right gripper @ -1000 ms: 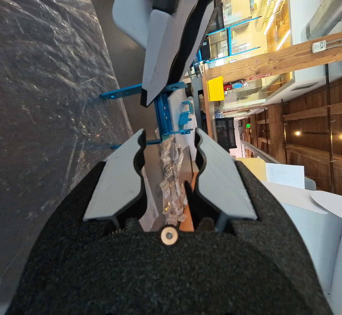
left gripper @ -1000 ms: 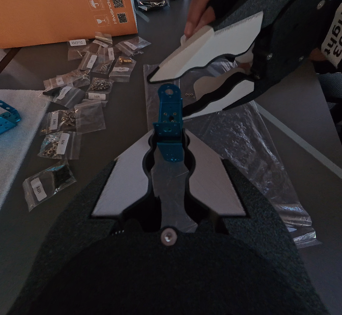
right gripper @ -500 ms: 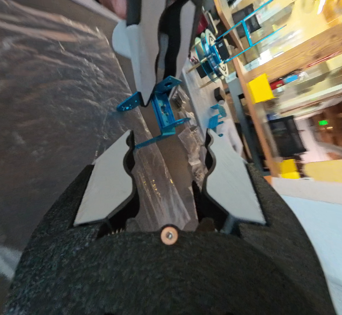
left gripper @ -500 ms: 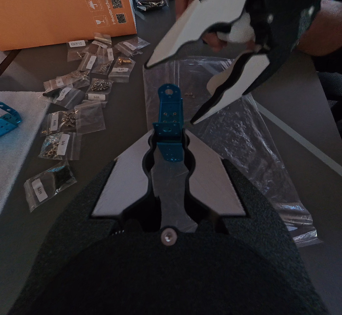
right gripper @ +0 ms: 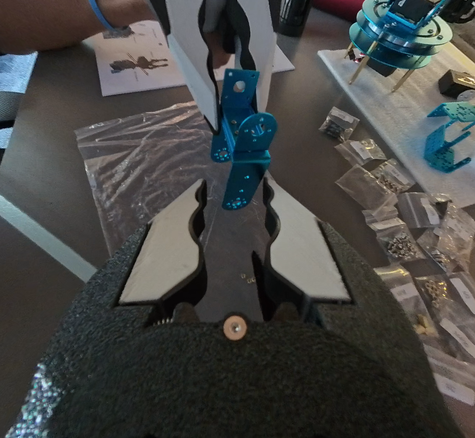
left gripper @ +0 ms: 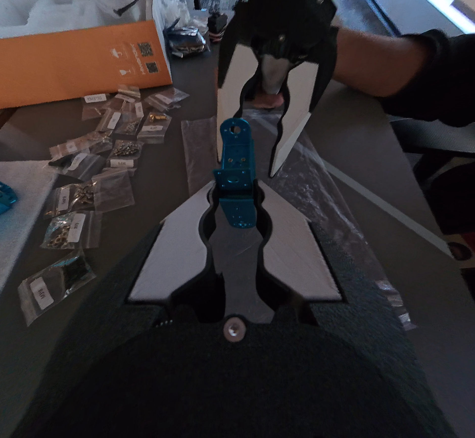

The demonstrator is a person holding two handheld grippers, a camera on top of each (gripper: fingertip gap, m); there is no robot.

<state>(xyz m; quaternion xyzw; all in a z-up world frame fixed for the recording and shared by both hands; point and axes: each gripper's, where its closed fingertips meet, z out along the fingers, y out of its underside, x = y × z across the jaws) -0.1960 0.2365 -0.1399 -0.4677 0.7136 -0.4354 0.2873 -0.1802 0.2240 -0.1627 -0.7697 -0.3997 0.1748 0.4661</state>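
My left gripper (left gripper: 235,186) is shut on a blue metal bracket (left gripper: 237,153) and holds it above a clear plastic bag (left gripper: 316,202) on the dark table. The bracket has several holes and rounded tabs. My right gripper (right gripper: 234,181) is open and faces the left gripper (right gripper: 239,120). The bracket's (right gripper: 244,143) lower tab reaches down between the right fingertips without visible contact. In the left wrist view the right gripper (left gripper: 245,167) hangs just behind the bracket, with one finger on each side of it.
An orange box (left gripper: 77,60), several small bags of screws (left gripper: 84,194) and a white foam pad (left gripper: 15,189) lie left. The right wrist view shows a printed sheet (right gripper: 133,66), a round blue base assembly (right gripper: 401,27), loose blue brackets (right gripper: 449,138) and more bags (right gripper: 385,181). Both grippers' tips are roughly 30 centimetres from the round blue base assembly (right gripper: 401,27).
The right gripper has turned from lying sideways to facing the left gripper and has moved in, open, around the bracket's far end. The left gripper keeps holding the bracket still.
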